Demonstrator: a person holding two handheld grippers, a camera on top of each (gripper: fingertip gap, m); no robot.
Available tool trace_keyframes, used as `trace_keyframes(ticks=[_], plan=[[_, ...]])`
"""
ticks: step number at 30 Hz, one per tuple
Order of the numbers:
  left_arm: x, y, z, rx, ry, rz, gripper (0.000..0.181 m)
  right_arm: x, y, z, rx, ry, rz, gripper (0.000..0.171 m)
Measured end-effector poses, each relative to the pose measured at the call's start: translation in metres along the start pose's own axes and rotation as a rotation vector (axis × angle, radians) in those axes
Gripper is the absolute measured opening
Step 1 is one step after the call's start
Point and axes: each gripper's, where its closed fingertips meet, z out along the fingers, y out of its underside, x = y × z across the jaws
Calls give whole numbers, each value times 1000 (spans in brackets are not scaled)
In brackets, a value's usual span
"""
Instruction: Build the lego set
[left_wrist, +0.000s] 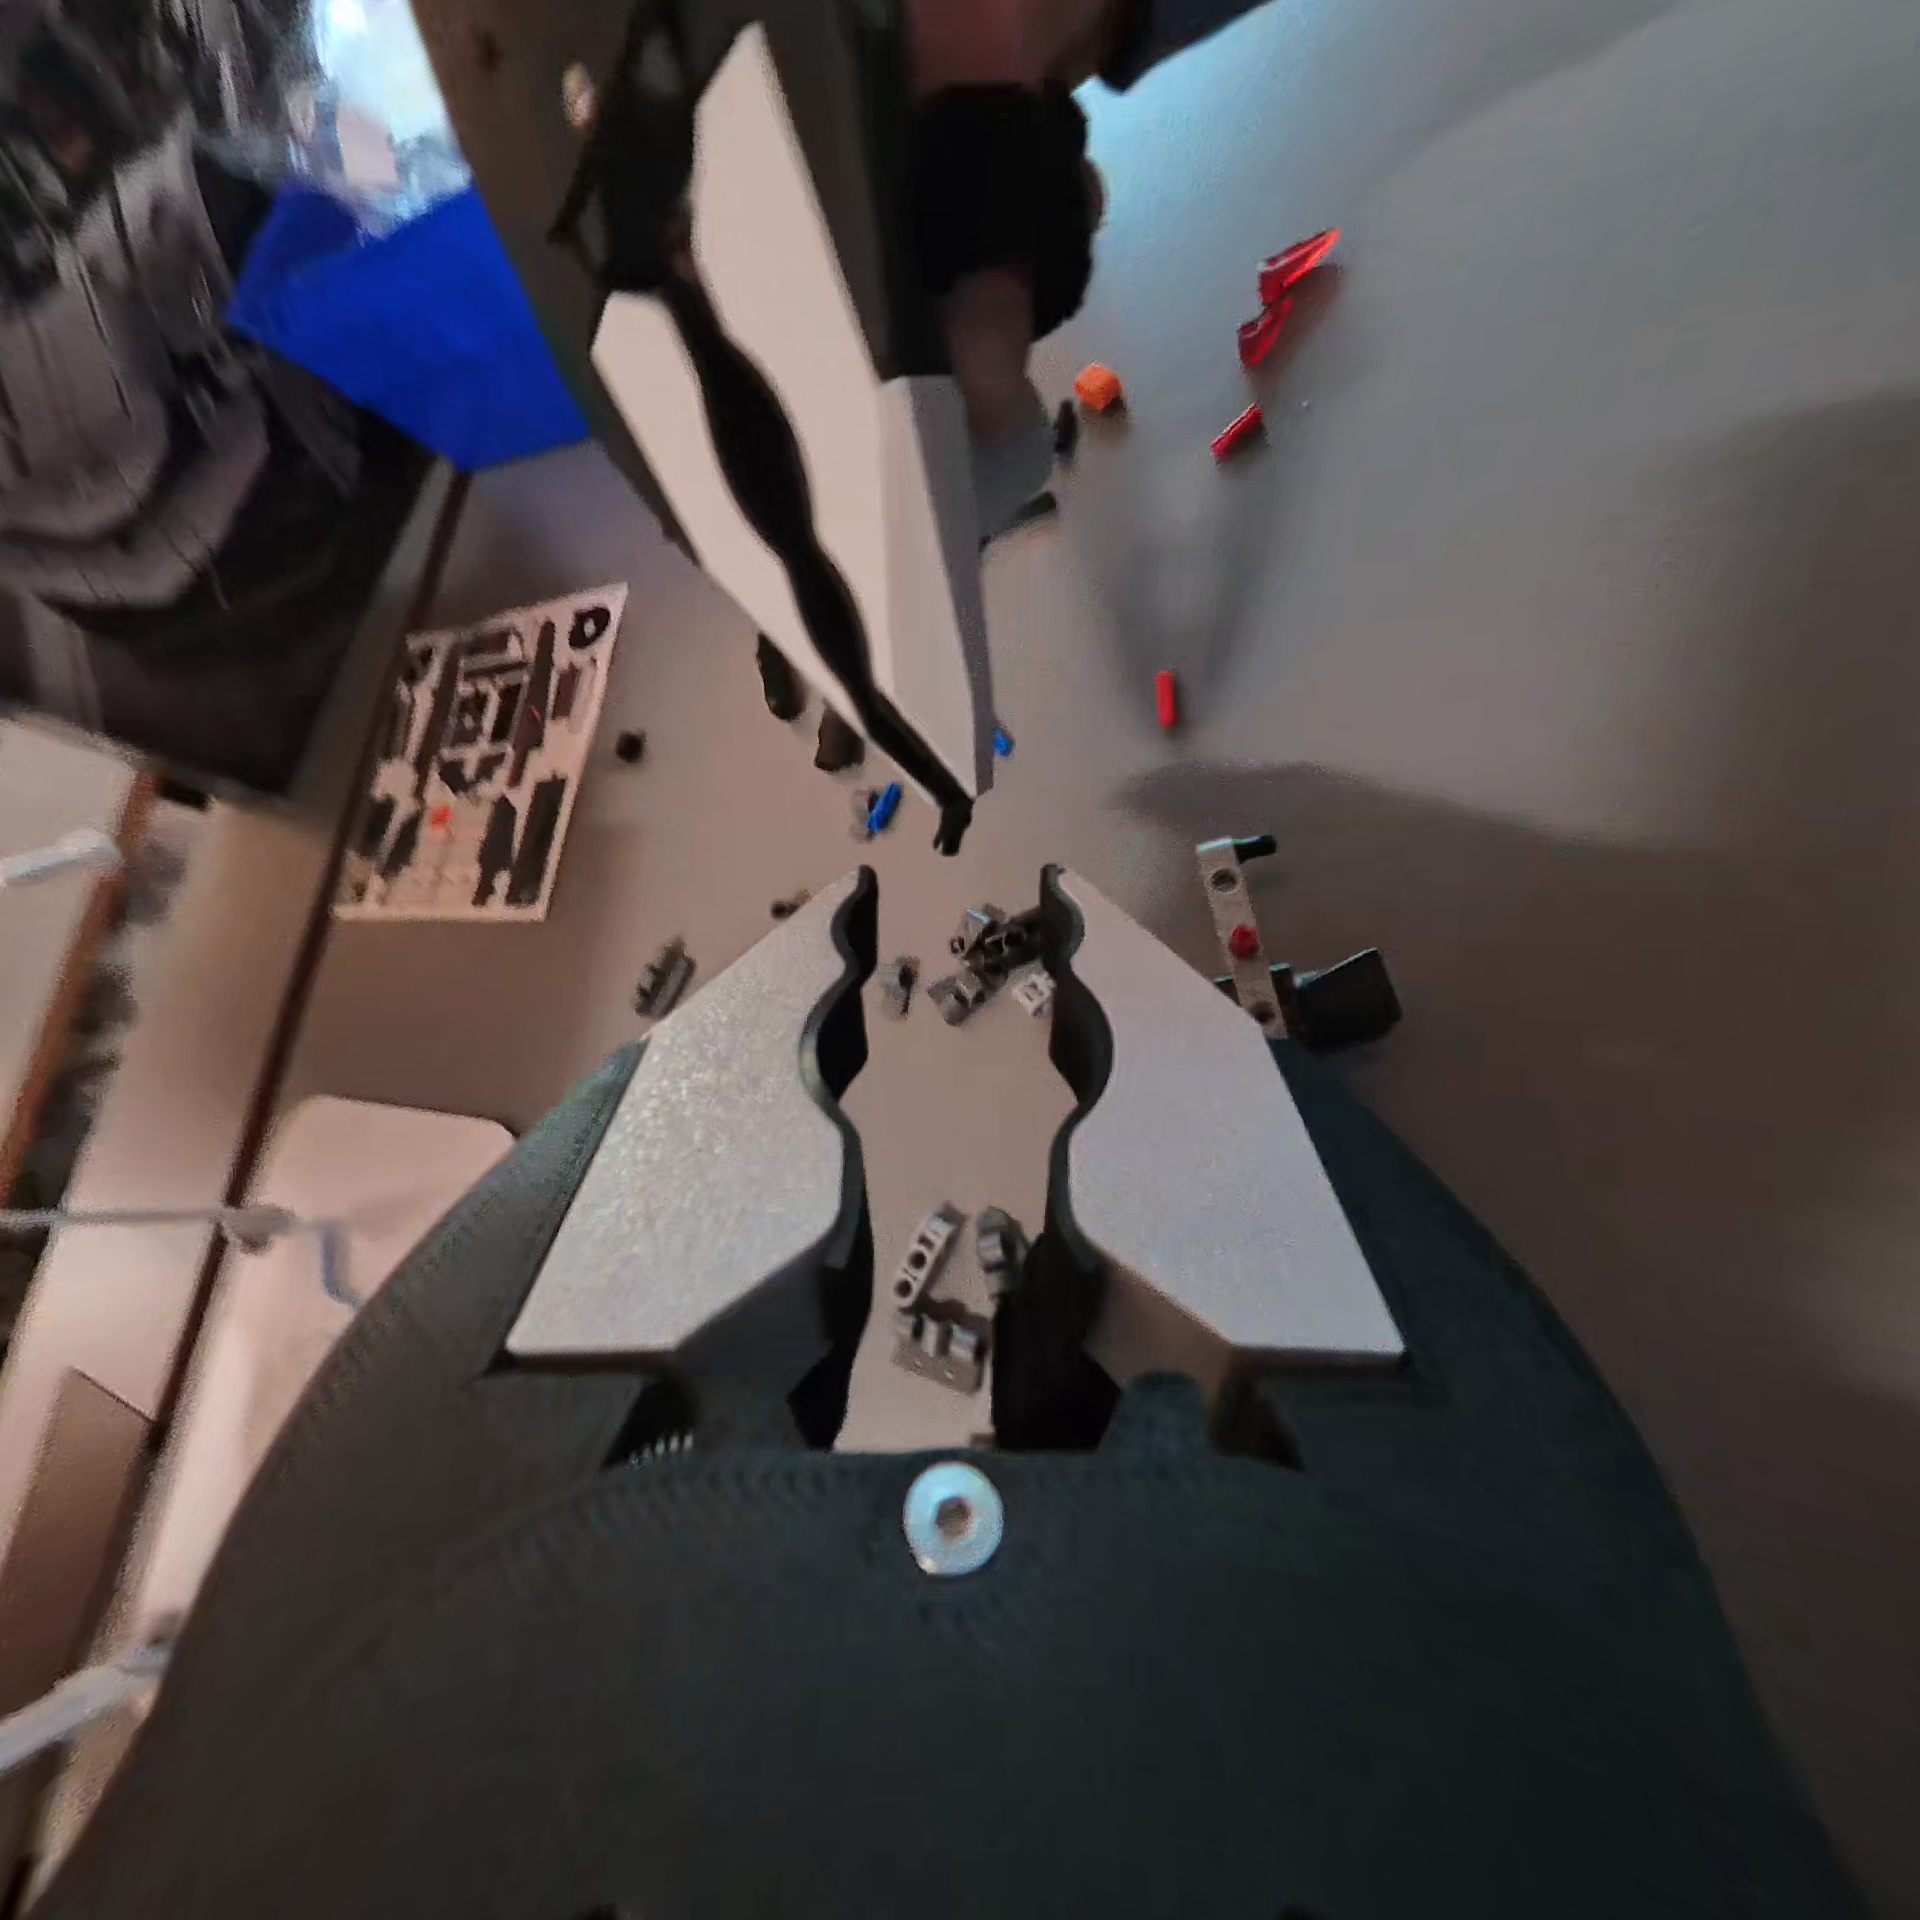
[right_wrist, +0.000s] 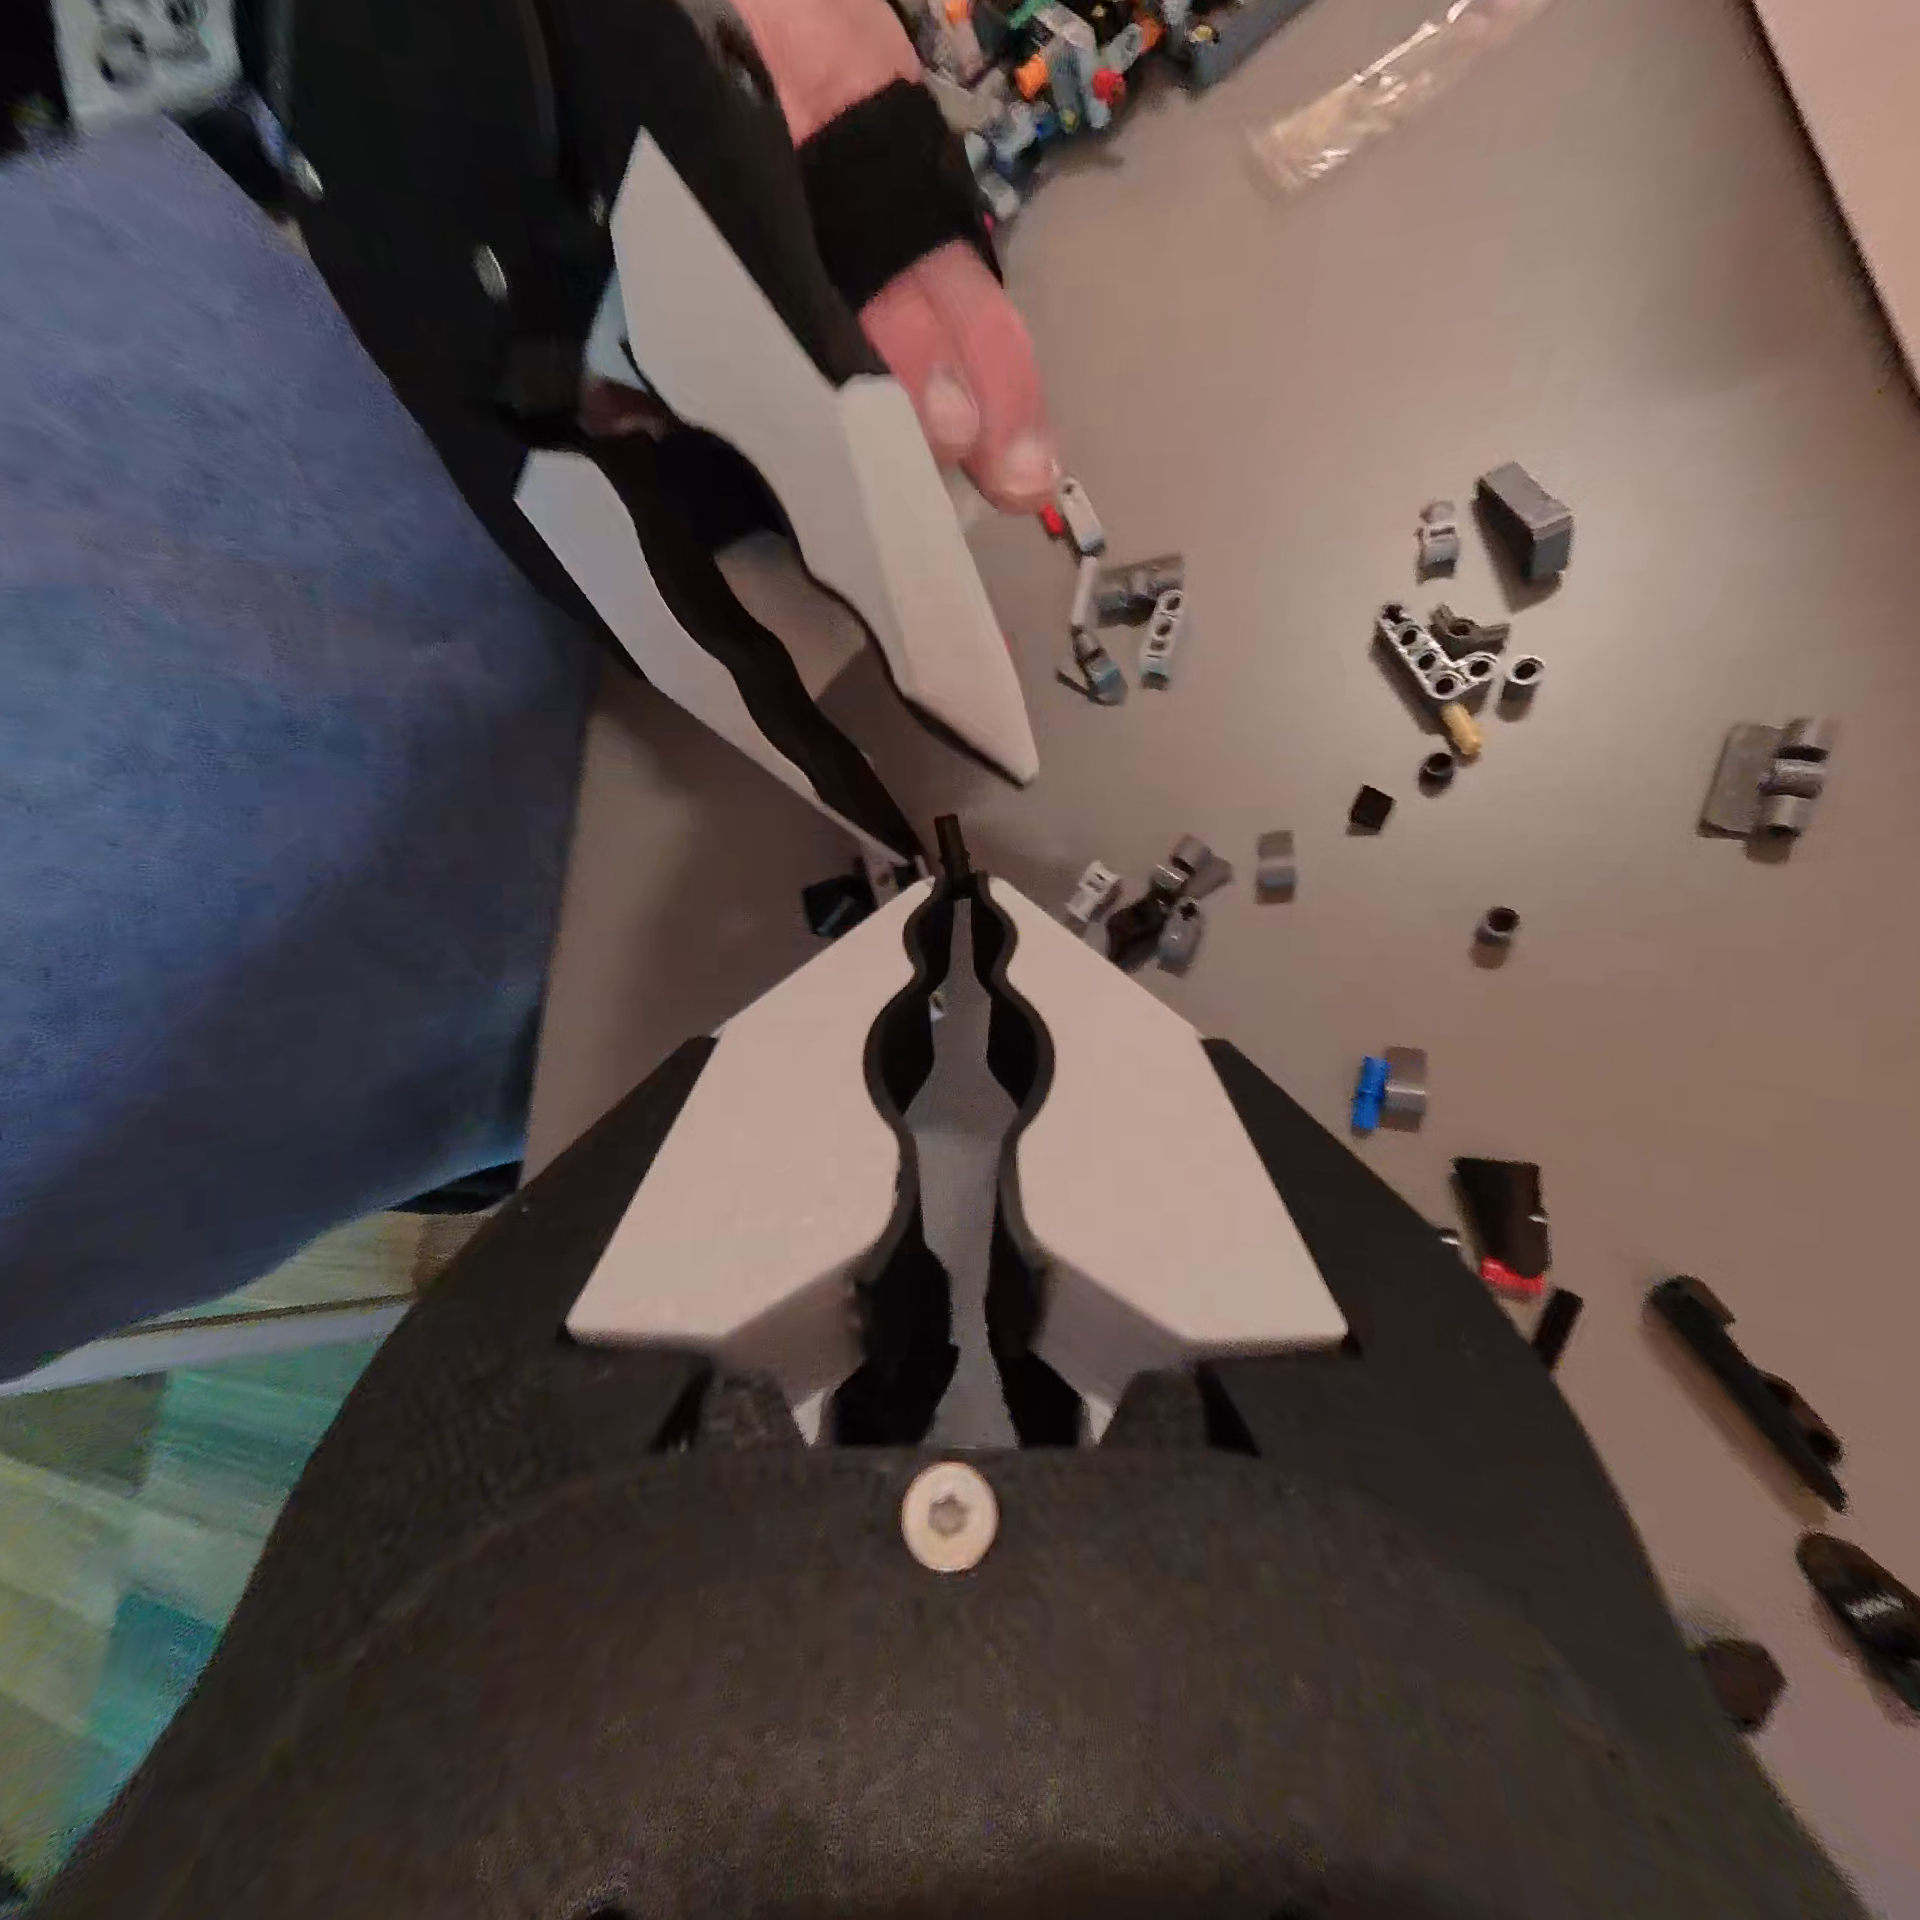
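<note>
Right wrist view: right gripper (right_wrist: 951, 883) pinching a small black pin (right_wrist: 949, 847) at the very tips, long axis pointing forward toward the left gripper (right_wrist: 961, 805). Left gripper spread and empty, tip to tip, just beyond the pin's free end.

You have a small black peg (right_wrist: 948, 854) pinched at the very tip of your right tongs (right_wrist: 954, 891). It sticks straight out past the tips. Loose lego bits lie all over the grey surface (right_wrist: 1351, 343). To the right there is a grey beam with holes (right_wrist: 1432, 655), a grey hinge plate (right_wrist: 1766, 777), a dark grey block (right_wrist: 1525, 520) and a blue pin stuck in a grey piece (right_wrist: 1387, 1089). Near the right edge lies a long black piece (right_wrist: 1745, 1387). In the left view, red bits (left_wrist: 1283, 296) and one orange bit (left_wrist: 1097, 387) lie far off. A grey frame with a red pin (left_wrist: 1242, 940) lies to the right.
</note>
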Motion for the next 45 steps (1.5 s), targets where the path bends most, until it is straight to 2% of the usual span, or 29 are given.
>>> trace_keyframes(ticks=[6,10,16,23,31,38,45], plan=[[0,-12,-2,44,-59,118,6,-13,-8,1,18,-85,44,0],[0,-12,-8,48,-68,123,3,-15,-14,1,41,-104,59,0],[-28,-26,-31,202,-90,-147,3,-17,-44,-14,244,-47,103,11],[-33,-43,-45,218,-217,45,3,-30,-64,-27,507,-170,256,9],[-35,-56,-51,200,-315,251,2,-39,-69,-38,638,-293,360,7],[-35,-49,-44,114,-337,384,2,-32,-64,-34,630,-206,431,5],[-37,-43,-38,52,-329,369,2,-24,-62,-33,634,-106,431,1]])
